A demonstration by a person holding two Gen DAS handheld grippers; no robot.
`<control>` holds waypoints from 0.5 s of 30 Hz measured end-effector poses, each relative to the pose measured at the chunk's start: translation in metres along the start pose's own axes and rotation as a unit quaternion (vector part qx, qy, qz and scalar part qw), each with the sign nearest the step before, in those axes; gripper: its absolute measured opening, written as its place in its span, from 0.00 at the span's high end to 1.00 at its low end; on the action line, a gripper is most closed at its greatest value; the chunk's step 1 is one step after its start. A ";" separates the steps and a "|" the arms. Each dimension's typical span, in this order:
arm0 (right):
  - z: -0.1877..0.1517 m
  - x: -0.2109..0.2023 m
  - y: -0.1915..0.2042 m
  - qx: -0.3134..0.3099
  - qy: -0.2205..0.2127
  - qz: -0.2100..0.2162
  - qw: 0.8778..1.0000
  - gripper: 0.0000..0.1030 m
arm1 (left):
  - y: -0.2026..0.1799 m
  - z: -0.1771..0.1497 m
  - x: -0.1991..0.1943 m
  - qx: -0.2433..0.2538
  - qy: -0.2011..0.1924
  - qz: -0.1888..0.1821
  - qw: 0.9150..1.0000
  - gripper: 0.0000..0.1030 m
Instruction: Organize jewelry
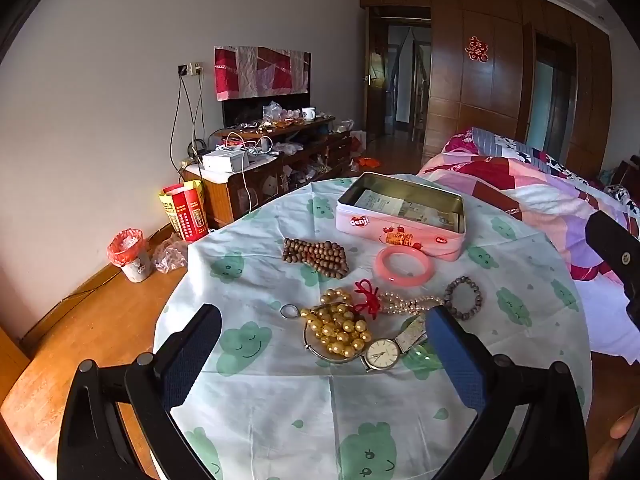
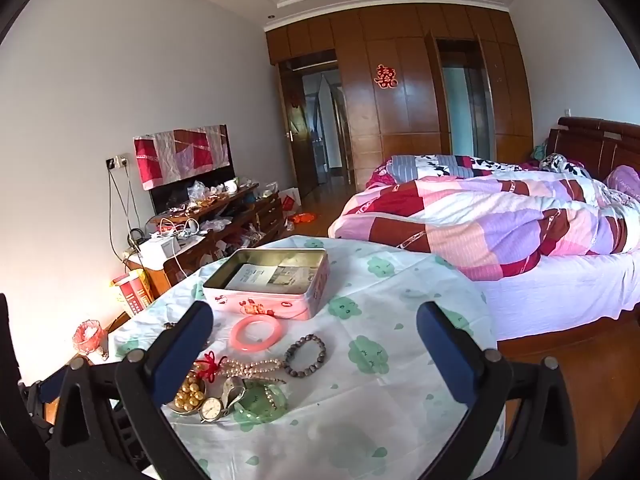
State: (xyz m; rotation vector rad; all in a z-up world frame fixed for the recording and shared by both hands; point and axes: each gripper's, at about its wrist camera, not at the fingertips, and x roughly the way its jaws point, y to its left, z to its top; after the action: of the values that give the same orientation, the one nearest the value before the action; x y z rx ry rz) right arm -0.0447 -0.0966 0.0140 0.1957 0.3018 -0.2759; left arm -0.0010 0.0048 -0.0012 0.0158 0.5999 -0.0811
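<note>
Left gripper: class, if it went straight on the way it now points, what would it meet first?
Probably the gold bead strand, heaped on a small dish between the open left gripper and the pink tin; depth is uncertain.

Your left tongs (image 1: 322,336): two black angular arms, each tipped with a blue textured pad, and round grey pivot pins at the linkage joints. Your right tongs (image 2: 314,332): the same build, with blue pads on black fingers (image 2: 182,344) and grey pins. Right of the left tongs, a black part bearing one screw; below it, a fingertip (image 1: 624,426).
</note>
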 end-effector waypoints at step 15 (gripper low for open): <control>0.003 0.004 -0.002 -0.007 0.015 -0.012 1.000 0.00 | -0.001 -0.001 0.000 0.011 -0.002 0.010 1.000 0.01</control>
State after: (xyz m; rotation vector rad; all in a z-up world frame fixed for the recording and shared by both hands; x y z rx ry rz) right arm -0.0407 -0.0996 0.0149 0.1821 0.3351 -0.2945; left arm -0.0015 0.0036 -0.0025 0.0424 0.5953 -0.0686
